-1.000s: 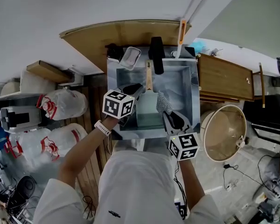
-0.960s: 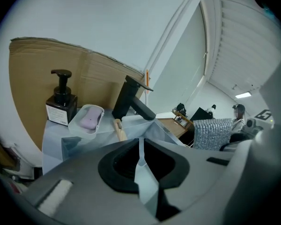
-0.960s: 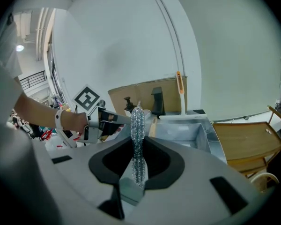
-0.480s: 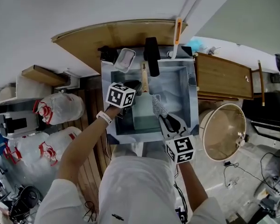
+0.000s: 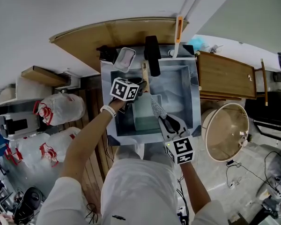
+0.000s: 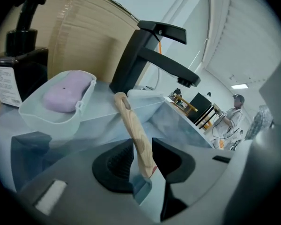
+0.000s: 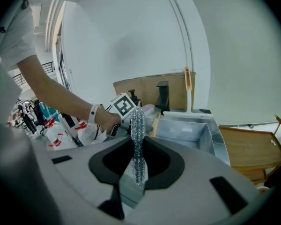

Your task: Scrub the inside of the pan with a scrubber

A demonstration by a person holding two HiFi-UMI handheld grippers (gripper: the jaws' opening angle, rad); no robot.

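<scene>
A pale green square pan (image 5: 147, 114) with a wooden handle (image 5: 144, 76) lies in the steel sink (image 5: 185, 93). My left gripper (image 5: 139, 86) sits at the handle's base. In the left gripper view the handle (image 6: 131, 125) runs up between the jaws of that gripper (image 6: 144, 158), which are opening, with a thin gap beside the wood. My right gripper (image 5: 166, 121) is shut on a steel-wool scrubber (image 5: 156, 107) above the pan's right side. The scrubber (image 7: 137, 139) stands upright between the right gripper's (image 7: 137, 165) pads.
A black faucet (image 5: 153, 55) overhangs the sink's back edge. A soap dish (image 5: 125, 59) with a purple bar (image 6: 68, 89) and a dark pump bottle (image 6: 18, 64) stand at the back left. A wooden board (image 5: 225, 76) and a round mesh cover (image 5: 225, 132) lie right.
The left gripper slid up along the pan's left side to the handle's base. The right gripper moved the scrubber slightly left over the pan.
</scene>
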